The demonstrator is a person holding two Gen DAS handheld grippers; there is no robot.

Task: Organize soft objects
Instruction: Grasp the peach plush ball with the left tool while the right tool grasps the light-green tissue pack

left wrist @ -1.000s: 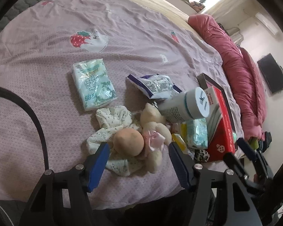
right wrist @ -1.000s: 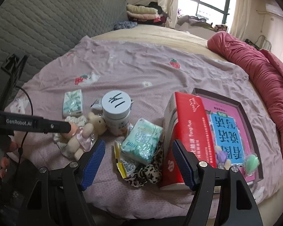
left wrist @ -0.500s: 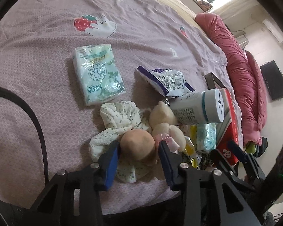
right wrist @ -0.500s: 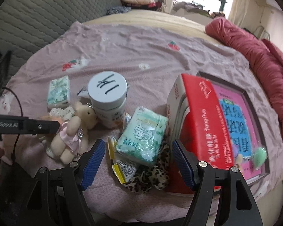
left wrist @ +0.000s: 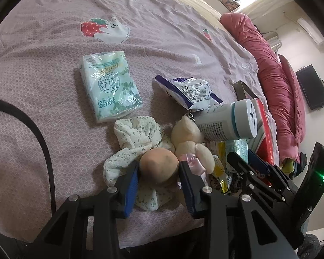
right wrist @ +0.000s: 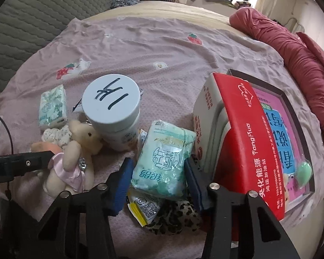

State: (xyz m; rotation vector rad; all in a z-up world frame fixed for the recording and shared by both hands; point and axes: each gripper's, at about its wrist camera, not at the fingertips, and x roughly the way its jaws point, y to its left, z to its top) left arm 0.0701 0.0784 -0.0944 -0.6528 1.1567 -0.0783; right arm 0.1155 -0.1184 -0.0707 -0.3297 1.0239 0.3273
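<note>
Partly, the left gripper [left wrist: 158, 173] hides the peach ball [left wrist: 158, 166].

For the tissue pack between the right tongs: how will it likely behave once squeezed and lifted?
The tissue pack looks soft and crinkly, so it would probably dent under the right tongs rather than hold its shape. Its glossy film may be slippery. It rests on a yellow sachet and a leopard-print cloth, which might shift as it lifts.
</note>
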